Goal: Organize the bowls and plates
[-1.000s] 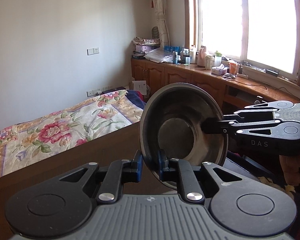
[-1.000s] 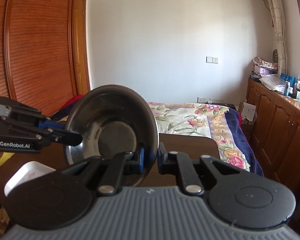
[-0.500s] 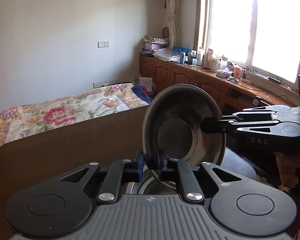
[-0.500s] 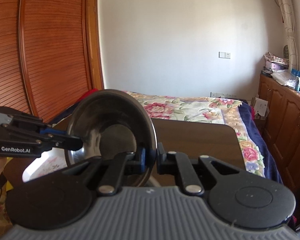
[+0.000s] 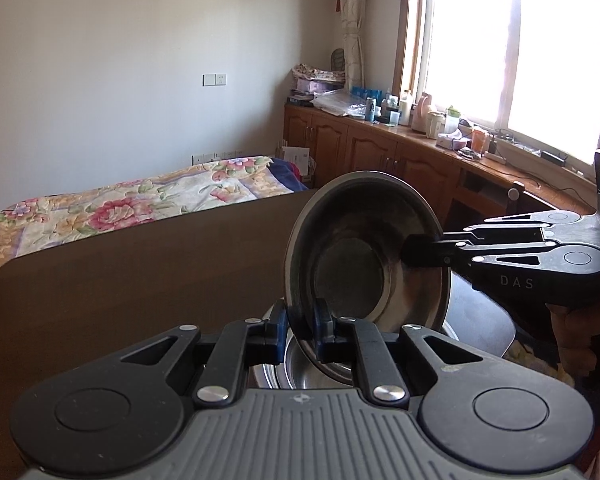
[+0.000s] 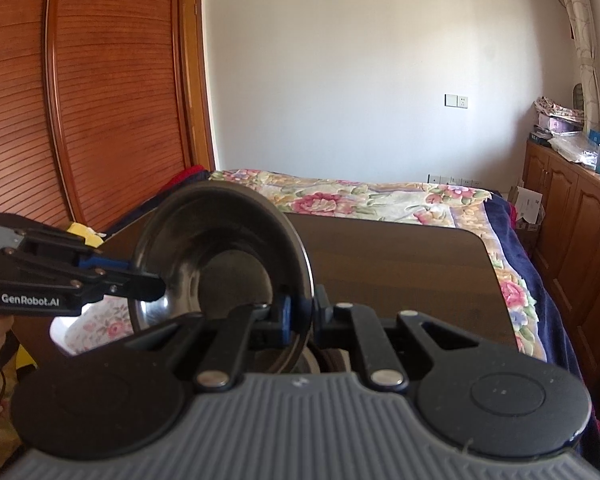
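- The left gripper (image 5: 298,330) reaches forward, level over the dark wooden surface (image 5: 140,280), its blue-padded fingers pinched on the near lower rim of a steel bowl (image 5: 364,276).
- The bowl is held up on edge above the surface, tilted so its hollow faces the left wrist camera, with the rim standing nearly vertical between the pads.
- In that same view the right gripper (image 5: 414,252) comes in from the right side, pointing left, and its closed fingers clamp the bowl's right rim; part of a hand (image 5: 568,320) shows under its body.
- From the right wrist camera, the right gripper (image 6: 300,312) grips the bowl (image 6: 220,268) at its near rim, one pad inside the wall and one outside.
- There the left gripper (image 6: 146,280) enters from the left edge, roughly horizontal, closed on the opposite rim.
- So both grippers hold the same bowl, at rim points well apart, coming in roughly at right angles to each other.
- Directly below the held bowl, a second steel bowl (image 5: 320,372) sits on the surface, partly hidden by the gripper fingers.
- A white floral plate (image 6: 96,328) lies on the surface to the left, below the left gripper.
- A bed (image 6: 380,200) with a flowered cover stands beyond the surface's far edge.
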The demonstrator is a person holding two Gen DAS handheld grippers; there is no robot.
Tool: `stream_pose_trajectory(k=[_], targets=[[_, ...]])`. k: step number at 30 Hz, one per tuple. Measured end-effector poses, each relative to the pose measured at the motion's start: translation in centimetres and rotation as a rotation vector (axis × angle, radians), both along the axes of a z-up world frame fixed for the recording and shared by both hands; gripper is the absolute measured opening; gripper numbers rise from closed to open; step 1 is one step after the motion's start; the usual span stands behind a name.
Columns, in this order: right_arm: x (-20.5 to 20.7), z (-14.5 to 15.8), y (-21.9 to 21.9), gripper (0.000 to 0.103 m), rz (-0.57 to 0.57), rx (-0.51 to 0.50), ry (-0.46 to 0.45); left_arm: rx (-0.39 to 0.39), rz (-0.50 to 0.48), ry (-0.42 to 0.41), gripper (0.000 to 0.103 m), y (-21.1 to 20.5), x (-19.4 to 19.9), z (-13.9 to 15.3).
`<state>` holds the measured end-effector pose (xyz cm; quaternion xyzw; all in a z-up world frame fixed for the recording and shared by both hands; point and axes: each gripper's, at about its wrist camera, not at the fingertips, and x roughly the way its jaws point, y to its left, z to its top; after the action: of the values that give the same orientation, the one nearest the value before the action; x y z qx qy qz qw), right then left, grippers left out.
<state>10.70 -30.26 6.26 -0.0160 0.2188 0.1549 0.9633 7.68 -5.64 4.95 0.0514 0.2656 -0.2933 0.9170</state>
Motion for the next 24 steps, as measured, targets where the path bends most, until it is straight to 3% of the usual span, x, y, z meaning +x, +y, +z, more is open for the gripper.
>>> stream_pose_trajectory(k=[24], targets=[[0.0,-3.0,0.8,0.013,-0.023,-0.001,0.033,0.026,0.024,0.062,0.014,-0.6,0.3,-3.8]])
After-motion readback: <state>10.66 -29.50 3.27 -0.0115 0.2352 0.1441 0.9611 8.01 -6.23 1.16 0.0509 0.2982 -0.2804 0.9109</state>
